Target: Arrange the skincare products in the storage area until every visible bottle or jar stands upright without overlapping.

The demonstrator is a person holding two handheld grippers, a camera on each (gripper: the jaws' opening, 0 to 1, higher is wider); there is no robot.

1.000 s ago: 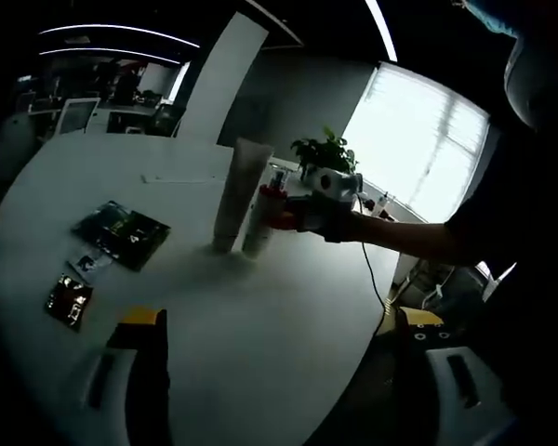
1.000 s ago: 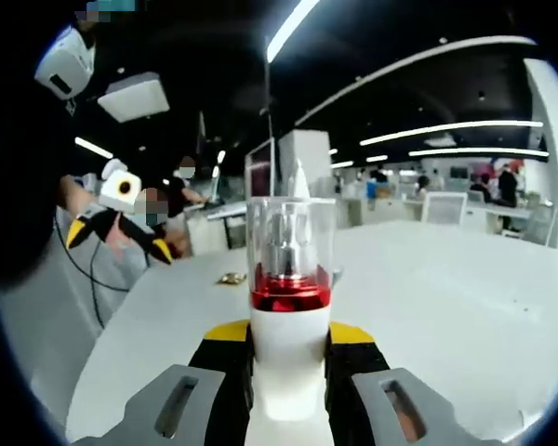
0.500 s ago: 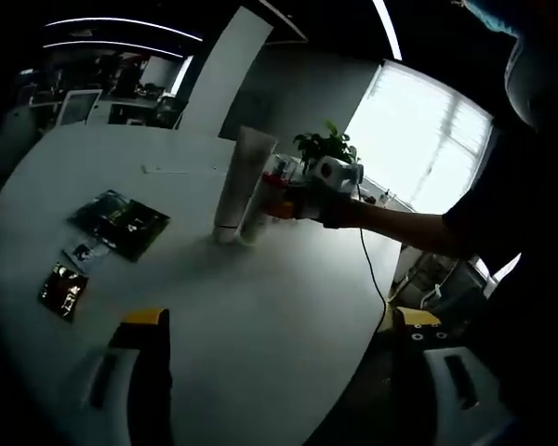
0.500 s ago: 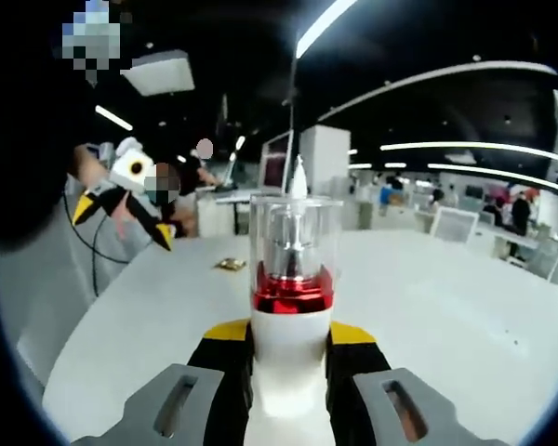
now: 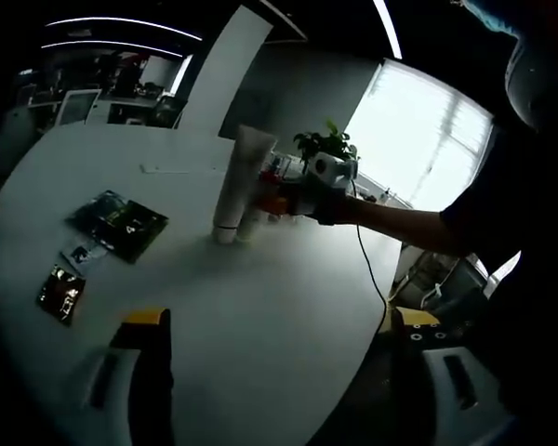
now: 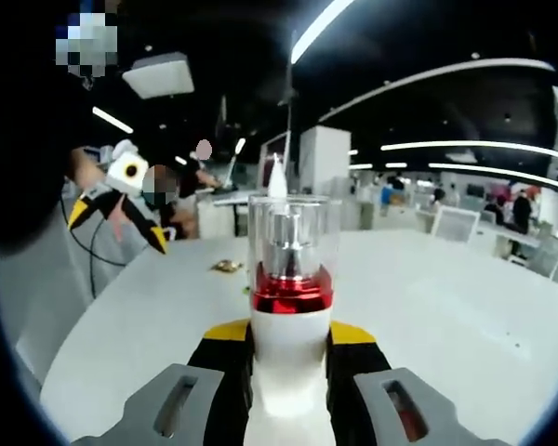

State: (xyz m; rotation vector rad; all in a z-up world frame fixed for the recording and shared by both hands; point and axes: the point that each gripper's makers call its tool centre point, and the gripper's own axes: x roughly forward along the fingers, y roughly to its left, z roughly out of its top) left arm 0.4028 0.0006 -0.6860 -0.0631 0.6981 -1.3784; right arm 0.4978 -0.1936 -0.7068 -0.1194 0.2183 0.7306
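A white pump bottle (image 6: 290,307) with a red band and a clear cap stands upright between the jaws of my right gripper (image 6: 290,360), which is shut on it. In the left gripper view this bottle (image 5: 250,221) is right beside a tall white tube (image 5: 236,181) that stands on its cap on the white table (image 5: 260,307). The right gripper (image 5: 277,199) holds it there. I cannot tell whether its base touches the table. The tube's tip (image 6: 277,177) peeks from behind the cap. My left gripper (image 5: 279,372) is open over the near table edge, holding nothing.
Dark sachets (image 5: 119,223) (image 5: 60,290) lie flat on the left of the table, with a small one (image 5: 84,253) between them. A potted plant (image 5: 324,147) stands behind the tube. A person's arm (image 5: 400,228) reaches in from the right. Another sachet (image 6: 227,267) lies further off.
The right gripper has carried the bottle a little further away, closer in beside the tube. The left gripper stays open and about where it was.
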